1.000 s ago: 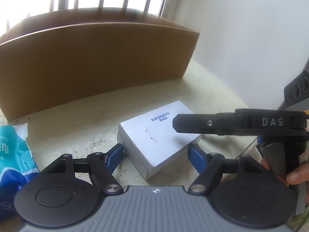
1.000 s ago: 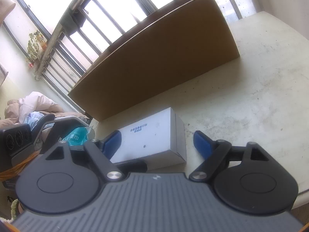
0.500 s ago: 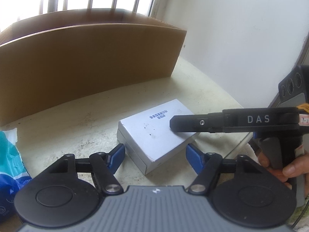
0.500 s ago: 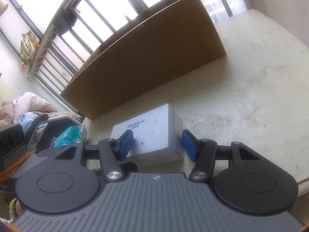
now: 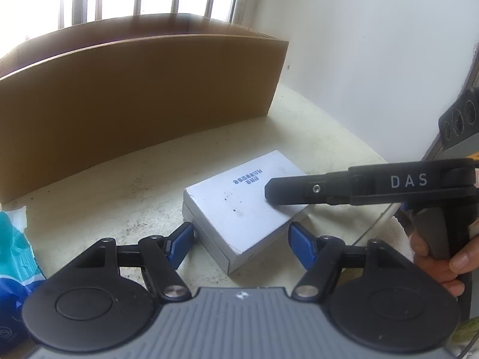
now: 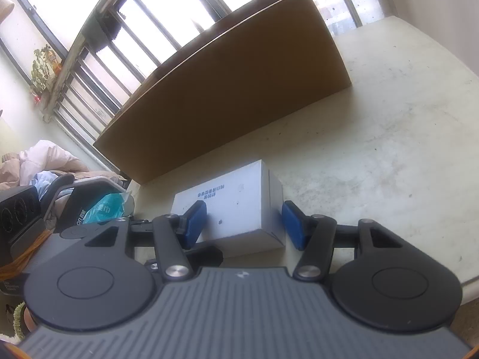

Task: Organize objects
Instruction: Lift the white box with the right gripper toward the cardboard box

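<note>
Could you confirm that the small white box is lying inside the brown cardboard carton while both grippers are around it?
Not quite: the white box lies on the table in front of the cardboard carton, not inside it, as the right wrist view shows. The rest holds: the right gripper and the left gripper each straddle it.

Your right gripper [image 6: 244, 223] is clamping the white box [image 6: 236, 202] on the table [image 6: 389, 137], with the cardboard box [image 6: 233, 89] standing behind.

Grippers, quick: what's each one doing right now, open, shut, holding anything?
Left gripper: open, holding nothing, its blue pads clear of the white box.
Right gripper: shut on the white box, which sits on the table.
</note>
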A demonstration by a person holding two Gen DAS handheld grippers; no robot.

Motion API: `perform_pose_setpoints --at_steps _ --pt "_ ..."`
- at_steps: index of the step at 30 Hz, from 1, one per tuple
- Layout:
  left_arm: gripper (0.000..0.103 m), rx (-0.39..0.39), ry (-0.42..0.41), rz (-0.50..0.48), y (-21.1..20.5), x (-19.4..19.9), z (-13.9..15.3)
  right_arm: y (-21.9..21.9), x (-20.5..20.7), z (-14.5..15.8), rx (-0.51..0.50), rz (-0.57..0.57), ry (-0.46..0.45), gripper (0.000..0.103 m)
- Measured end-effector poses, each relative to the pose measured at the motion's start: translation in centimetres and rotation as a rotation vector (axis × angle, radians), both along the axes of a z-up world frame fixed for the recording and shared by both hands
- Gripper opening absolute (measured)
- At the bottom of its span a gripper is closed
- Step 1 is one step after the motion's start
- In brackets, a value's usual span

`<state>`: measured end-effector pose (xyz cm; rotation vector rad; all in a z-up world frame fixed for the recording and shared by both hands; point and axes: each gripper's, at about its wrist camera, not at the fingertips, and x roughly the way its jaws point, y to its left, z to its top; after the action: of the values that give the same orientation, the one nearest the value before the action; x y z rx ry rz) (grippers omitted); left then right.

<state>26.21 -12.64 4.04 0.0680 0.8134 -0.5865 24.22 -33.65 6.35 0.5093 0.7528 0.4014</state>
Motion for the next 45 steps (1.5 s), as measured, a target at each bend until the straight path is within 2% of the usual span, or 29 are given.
perform_pose_setpoints --at_steps 15,31,45 --pt "0.075 0.003 -0.001 0.0 0.1 0.1 -0.1 0.1 -0.2 -0.2 -0.004 0.003 -0.009 0.059" --pt "0.074 0.025 -0.005 0.01 0.2 0.0 0.2 1.1 -0.7 0.5 -0.066 0.005 -0.02 0.059" --pt "0.075 0.017 -0.057 0.031 0.7 -0.6 1.8 1.4 -0.9 2.1 -0.083 0.015 -0.057 0.058"
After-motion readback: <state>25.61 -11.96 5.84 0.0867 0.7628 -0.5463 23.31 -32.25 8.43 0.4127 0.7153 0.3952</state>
